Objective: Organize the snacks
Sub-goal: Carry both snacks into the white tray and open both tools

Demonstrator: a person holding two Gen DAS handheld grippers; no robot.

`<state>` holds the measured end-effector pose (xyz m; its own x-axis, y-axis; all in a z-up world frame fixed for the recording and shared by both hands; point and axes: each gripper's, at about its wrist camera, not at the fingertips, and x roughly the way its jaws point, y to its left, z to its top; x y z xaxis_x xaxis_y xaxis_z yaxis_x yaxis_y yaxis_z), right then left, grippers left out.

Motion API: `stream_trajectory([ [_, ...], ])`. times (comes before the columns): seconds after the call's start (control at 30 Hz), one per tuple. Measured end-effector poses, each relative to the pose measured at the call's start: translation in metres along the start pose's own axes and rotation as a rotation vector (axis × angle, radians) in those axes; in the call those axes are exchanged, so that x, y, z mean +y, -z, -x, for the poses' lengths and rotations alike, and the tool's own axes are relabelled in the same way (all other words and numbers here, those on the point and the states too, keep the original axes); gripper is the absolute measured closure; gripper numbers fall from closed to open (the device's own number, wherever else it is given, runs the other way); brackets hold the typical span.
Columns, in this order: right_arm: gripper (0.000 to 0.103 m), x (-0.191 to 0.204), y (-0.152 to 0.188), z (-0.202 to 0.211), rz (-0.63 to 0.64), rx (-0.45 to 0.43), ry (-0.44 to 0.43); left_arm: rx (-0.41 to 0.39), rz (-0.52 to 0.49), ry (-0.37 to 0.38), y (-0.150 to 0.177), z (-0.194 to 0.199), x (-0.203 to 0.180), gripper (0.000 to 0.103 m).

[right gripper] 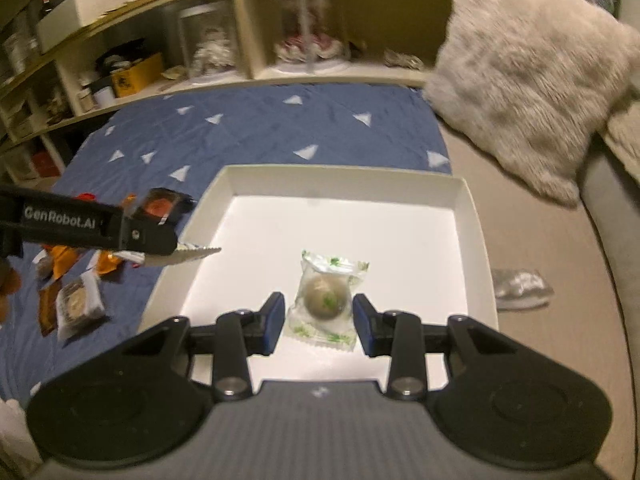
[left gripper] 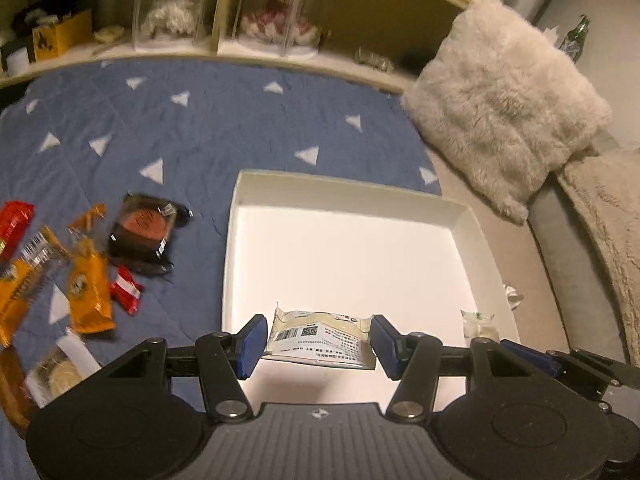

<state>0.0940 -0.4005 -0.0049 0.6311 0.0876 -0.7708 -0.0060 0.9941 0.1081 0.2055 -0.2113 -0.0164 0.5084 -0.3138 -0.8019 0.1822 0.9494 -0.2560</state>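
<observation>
A shallow white box point(left gripper: 472, 224) lies on a blue quilt. My left gripper point(left gripper: 318, 340) is shut on a cream snack packet point(left gripper: 320, 338) with a barcode, held over the box's near left part. My right gripper point(right gripper: 319, 322) is shut on a clear green-printed packet point(right gripper: 326, 300) with a round brown snack, held over the box point(right gripper: 468, 208). The left gripper also shows in the right wrist view point(right gripper: 120, 236), with the cream packet's serrated edge point(right gripper: 196, 255) sticking out. Loose snacks lie left of the box: orange packets point(left gripper: 88, 284), a dark packet point(left gripper: 146, 232), red ones point(left gripper: 126, 290).
A fluffy beige pillow point(left gripper: 504, 100) leans at the right on a grey couch edge. A low shelf point(left gripper: 224, 52) with clear cases and a yellow box runs along the back. A crumpled clear wrapper point(right gripper: 520, 286) lies right of the box.
</observation>
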Motion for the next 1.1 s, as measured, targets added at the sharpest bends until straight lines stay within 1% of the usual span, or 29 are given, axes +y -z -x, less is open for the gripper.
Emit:
stream_trajectory([
  [0.13,0.06,-0.006,-0.002,-0.015,-0.044,0.053,-0.002,0.044,0.052,0.011,0.0,-0.018,0.006,0.045],
  [0.23,0.059,-0.008,-0.003,-0.024,-0.066,0.066,-0.023,0.059,0.1,0.024,0.002,-0.025,0.015,0.043],
  [0.27,0.059,-0.008,-0.004,-0.026,-0.077,0.069,-0.032,0.064,0.105,0.028,0.003,-0.026,0.017,0.037],
  [0.3,0.059,-0.008,-0.004,-0.029,-0.087,0.07,-0.042,0.076,0.104,0.034,0.003,-0.028,0.018,0.034],
  [0.33,0.059,-0.007,-0.005,-0.031,-0.096,0.065,-0.053,0.09,0.102,0.037,0.004,-0.029,0.02,0.033],
  [0.4,0.055,-0.003,-0.007,-0.034,-0.094,0.072,-0.061,0.112,0.099,0.03,0.004,-0.029,0.022,0.027],
  [0.47,0.053,0.0,-0.007,-0.036,-0.081,0.087,-0.042,0.123,0.096,0.02,0.005,-0.027,0.025,0.024],
  [0.63,0.05,0.001,-0.007,-0.036,-0.074,0.13,-0.018,0.14,0.064,0.006,0.008,-0.02,0.029,0.022],
  [0.73,0.047,0.002,-0.005,-0.033,-0.07,0.151,0.001,0.144,0.044,0.004,0.011,-0.014,0.029,0.021],
  [0.83,0.043,0.004,-0.003,-0.029,-0.066,0.166,0.014,0.145,0.025,-0.003,0.013,-0.009,0.029,0.018],
  [0.93,0.035,0.008,-0.001,-0.024,-0.058,0.175,0.026,0.15,0.002,-0.006,0.016,-0.003,0.028,0.014],
  [1.0,0.026,0.009,0.001,-0.021,-0.057,0.18,0.032,0.152,-0.012,-0.005,0.019,0.001,0.028,0.007],
  [1.07,0.021,0.011,0.003,-0.017,-0.055,0.178,0.044,0.152,-0.026,-0.008,0.022,0.005,0.028,0.003],
  [1.1,0.016,0.012,0.004,-0.016,-0.054,0.18,0.047,0.152,-0.036,-0.01,0.023,0.007,0.028,0.001],
])
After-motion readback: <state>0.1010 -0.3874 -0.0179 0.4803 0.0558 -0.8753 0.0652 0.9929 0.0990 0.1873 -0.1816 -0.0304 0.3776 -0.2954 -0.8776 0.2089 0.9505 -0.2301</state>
